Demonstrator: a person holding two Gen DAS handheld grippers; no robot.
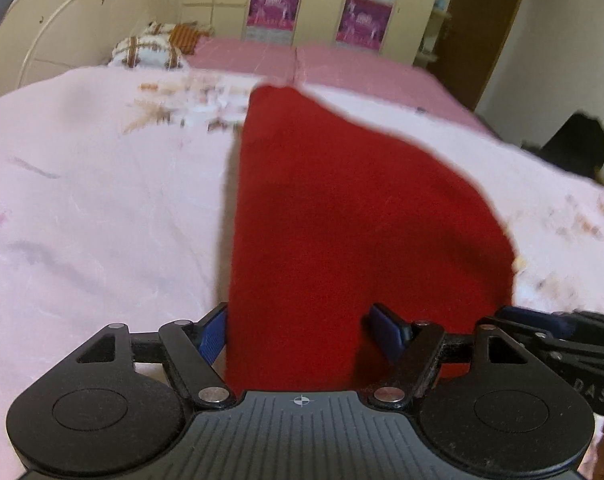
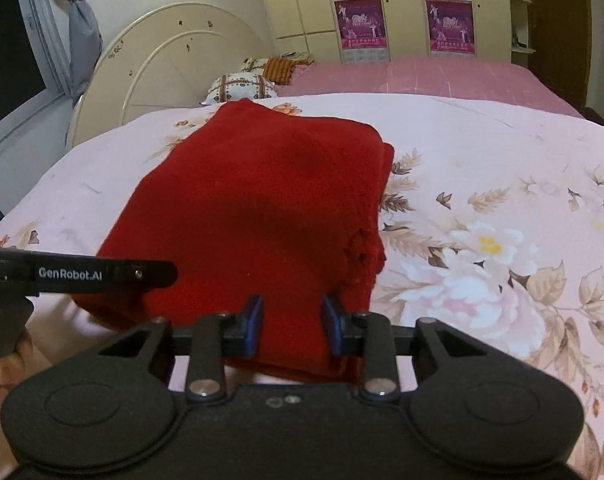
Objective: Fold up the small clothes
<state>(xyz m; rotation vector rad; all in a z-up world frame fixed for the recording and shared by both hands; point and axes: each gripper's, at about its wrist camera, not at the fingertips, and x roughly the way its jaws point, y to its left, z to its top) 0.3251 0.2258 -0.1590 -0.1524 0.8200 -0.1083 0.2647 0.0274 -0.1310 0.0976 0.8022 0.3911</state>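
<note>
"GenRobot.AI" on the left gripper (image 2: 81, 274); "DAS" (partial) on the right gripper (image 1: 574, 344)

My left claw (image 1: 302, 332) stands wide, its blue pads (image 1: 213, 338) well apart. My right claw (image 2: 291, 326) is narrower, with a clear gap between the pads (image 2: 255, 322) (possibly touching cloth; hard to tell). The two claws sit side by side, level.

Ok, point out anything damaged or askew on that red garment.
The red garment has a ragged patch of small holes near its right edge, looking frayed. Its folded layers also sit offset along that right side, not flush. Nothing else stands out.
</note>
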